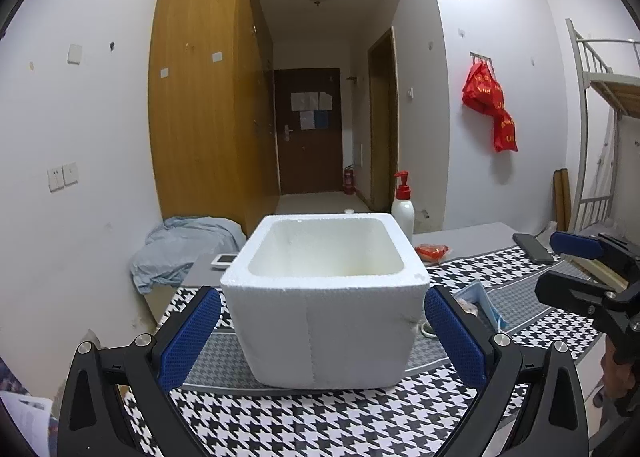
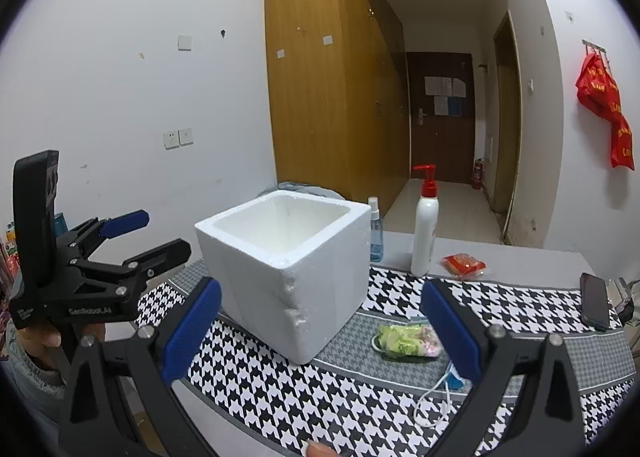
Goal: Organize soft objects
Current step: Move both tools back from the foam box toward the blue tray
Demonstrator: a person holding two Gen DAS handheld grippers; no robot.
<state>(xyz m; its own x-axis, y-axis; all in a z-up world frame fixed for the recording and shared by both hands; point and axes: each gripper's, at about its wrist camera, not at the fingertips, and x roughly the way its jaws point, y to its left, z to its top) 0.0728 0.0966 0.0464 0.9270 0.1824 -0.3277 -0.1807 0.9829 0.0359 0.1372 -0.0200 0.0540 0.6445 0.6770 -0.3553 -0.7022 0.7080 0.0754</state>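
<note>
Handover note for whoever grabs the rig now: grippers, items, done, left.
Left gripper: open, empty, fingers either side of the white foam box, not touching it.
Right gripper: open, empty, aimed at the table right of the box.
Foam box stands upright on the houndstooth mat; no items visible inside.
Green-and-pink soft item lies on the mat right of the box, a blue face mask with white loops just nearer.
Done: nothing boxed.
Left: probably put both soft items into the box.

The foam box [image 1: 324, 297] hides most of the spray bottle [image 1: 349, 211]; the blue face mask [image 2: 454, 379] sits partly behind the right gripper [image 2: 320, 321], its shape perhaps folded.
</note>
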